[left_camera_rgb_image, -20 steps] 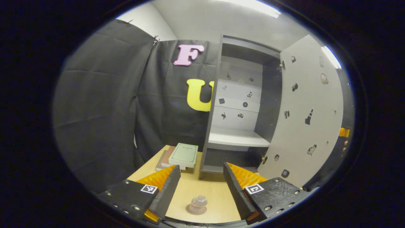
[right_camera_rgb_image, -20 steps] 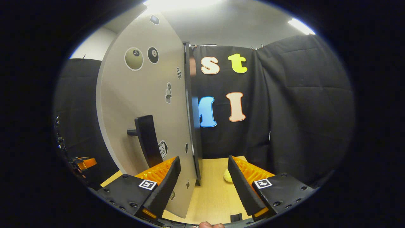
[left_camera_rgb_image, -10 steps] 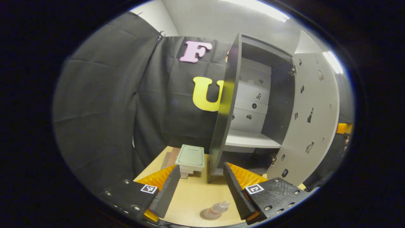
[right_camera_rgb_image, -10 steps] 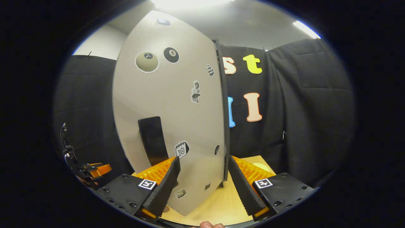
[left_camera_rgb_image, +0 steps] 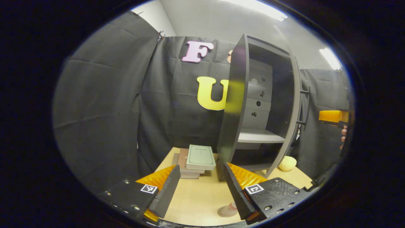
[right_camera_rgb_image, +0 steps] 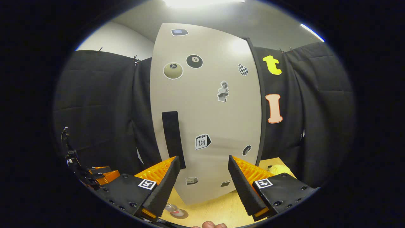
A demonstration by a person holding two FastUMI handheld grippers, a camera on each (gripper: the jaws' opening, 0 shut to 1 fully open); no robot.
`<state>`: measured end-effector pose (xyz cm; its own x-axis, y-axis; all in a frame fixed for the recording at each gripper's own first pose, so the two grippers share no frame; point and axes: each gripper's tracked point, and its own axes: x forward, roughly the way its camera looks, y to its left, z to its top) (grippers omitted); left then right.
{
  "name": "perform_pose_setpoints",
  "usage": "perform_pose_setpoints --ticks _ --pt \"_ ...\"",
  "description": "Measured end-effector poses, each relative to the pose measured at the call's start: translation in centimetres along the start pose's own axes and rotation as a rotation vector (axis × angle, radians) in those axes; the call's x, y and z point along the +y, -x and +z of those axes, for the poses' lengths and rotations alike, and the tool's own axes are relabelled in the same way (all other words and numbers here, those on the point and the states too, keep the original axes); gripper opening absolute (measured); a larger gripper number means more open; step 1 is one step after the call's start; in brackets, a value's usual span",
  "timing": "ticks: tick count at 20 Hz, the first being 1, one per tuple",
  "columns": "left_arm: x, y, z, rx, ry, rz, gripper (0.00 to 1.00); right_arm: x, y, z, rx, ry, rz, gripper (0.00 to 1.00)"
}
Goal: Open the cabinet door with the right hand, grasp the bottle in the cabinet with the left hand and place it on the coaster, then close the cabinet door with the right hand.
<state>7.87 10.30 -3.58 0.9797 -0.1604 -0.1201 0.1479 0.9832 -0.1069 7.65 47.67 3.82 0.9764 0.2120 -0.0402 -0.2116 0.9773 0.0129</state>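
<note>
Bottle [right_camera_rgb_image: 172,209] on coaster [right_camera_rgb_image: 181,214], fingers [left_camera_rgb_image: 166,190] apart.

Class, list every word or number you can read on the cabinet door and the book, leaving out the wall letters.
"8": on the black ball sticker on the door.
"10": on the calendar sticker on the door.
Print on the book: too small to read.
</note>
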Motion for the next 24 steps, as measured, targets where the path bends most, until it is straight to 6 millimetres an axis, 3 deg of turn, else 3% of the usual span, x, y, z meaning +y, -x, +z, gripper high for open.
perform_pose_setpoints --ticks 7,9,11,15,17,19,22,23,24 --pt "0.5 0.0 -0.2 -0.025 -0.031 0.008 0.85 -2.0 -0.1 -0.4 0.05 -0.013 -0.078 0.91" --pt "0.4 -0.1 0.0 -0.03 -0.048 0.002 0.85 -3.0 0.3 -0.1 0.051 -0.008 -0.1 0.97" --pt "-0.3 -0.1 0.6 -0.04 -0.063 -0.02 0.84 -4.1 0.6 0.0 0.055 0.012 -0.117 0.97" --pt "-4.3 -0.8 2.8 -0.052 -0.083 -0.016 0.85 -6.3 1.0 0.0 0.044 0.013 -0.113 0.92" --pt "-6.4 0.0 4.5 -0.074 -0.06 -0.014 0.82 -7.8 1.6 -0.2 0.039 0.003 -0.09 0.98" --pt "-8.6 1.1 5.7 -0.09 -0.035 0.002 0.82 -10.0 2.0 0.0 0.029 0.016 -0.072 0.93" --pt "-11.4 2.6 6.2 -0.081 -0.025 0.062 0.84 -13.6 1.6 0.7 0.023 0.031 -0.039 0.98" --pt "-12.9 3.0 6.5 -0.079 -0.018 0.063 0.82 -14.9 1.6 1.2 0.014 0.019 -0.033 0.94" --pt "-14.2 3.3 6.7 -0.078 -0.011 0.055 0.82 -15.7 1.6 1.6 0.001 0.0 -0.021 0.98"
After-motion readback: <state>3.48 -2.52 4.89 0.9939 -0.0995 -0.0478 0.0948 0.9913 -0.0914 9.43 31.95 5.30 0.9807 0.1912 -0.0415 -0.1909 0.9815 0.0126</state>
